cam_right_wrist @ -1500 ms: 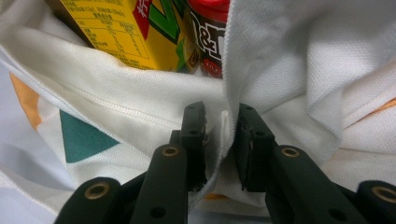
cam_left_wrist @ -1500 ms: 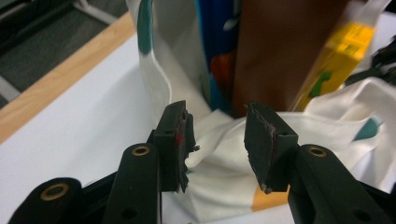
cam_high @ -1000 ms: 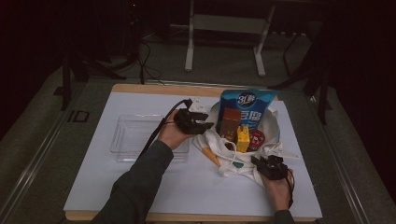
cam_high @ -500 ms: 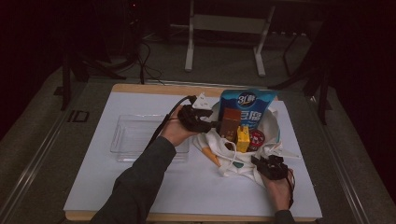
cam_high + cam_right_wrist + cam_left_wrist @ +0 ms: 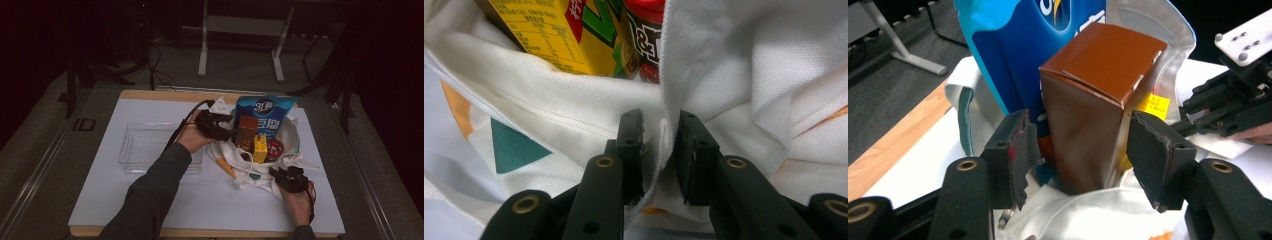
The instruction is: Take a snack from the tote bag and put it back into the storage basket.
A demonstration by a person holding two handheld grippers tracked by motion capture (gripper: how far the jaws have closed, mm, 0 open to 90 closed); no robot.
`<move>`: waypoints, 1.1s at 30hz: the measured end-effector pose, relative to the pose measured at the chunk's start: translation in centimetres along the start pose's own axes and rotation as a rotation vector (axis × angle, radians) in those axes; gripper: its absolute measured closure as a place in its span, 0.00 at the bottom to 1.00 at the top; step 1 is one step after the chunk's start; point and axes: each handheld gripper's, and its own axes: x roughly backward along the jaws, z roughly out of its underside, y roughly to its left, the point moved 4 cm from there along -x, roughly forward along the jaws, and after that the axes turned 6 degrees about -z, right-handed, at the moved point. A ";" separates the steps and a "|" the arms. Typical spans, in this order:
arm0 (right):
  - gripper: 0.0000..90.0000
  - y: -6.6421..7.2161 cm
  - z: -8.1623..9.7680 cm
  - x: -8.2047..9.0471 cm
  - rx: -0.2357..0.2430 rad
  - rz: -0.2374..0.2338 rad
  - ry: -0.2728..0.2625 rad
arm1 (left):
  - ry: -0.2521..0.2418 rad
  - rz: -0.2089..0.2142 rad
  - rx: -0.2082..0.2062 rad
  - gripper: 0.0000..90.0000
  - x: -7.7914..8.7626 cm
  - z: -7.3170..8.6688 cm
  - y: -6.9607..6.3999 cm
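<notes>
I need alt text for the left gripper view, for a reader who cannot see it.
A brown carton stands upright in a white cloth bag, between the open jaws of the left gripper, which have just been opening. Behind it leans a blue snack bag.

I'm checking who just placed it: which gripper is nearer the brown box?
Left. The left gripper has its jaws either side of the brown box, just opened off it; the right gripper pinches the white bag rim.

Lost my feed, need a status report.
Left gripper open, just released brown box in bag. Right gripper shut on bag rim. Nothing blocking.
</notes>
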 end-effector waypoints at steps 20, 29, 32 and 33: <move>0.82 -0.1 0.0 0.0 -0.003 -0.007 -0.002 | 0.024 0.041 -0.030 0.30 -3.4 -0.9 -0.1; 0.82 -0.1 0.0 0.0 -0.005 -0.010 -0.002 | 0.003 0.049 -0.018 0.25 -3.9 -1.0 0.1; 0.82 -0.1 0.0 0.0 -0.006 -0.010 -0.003 | 0.007 0.063 -0.033 0.27 -3.7 -0.9 -0.1; 0.82 -0.1 0.0 0.0 -0.006 -0.010 -0.003 | 0.007 0.067 -0.037 0.28 -3.6 -0.9 -0.2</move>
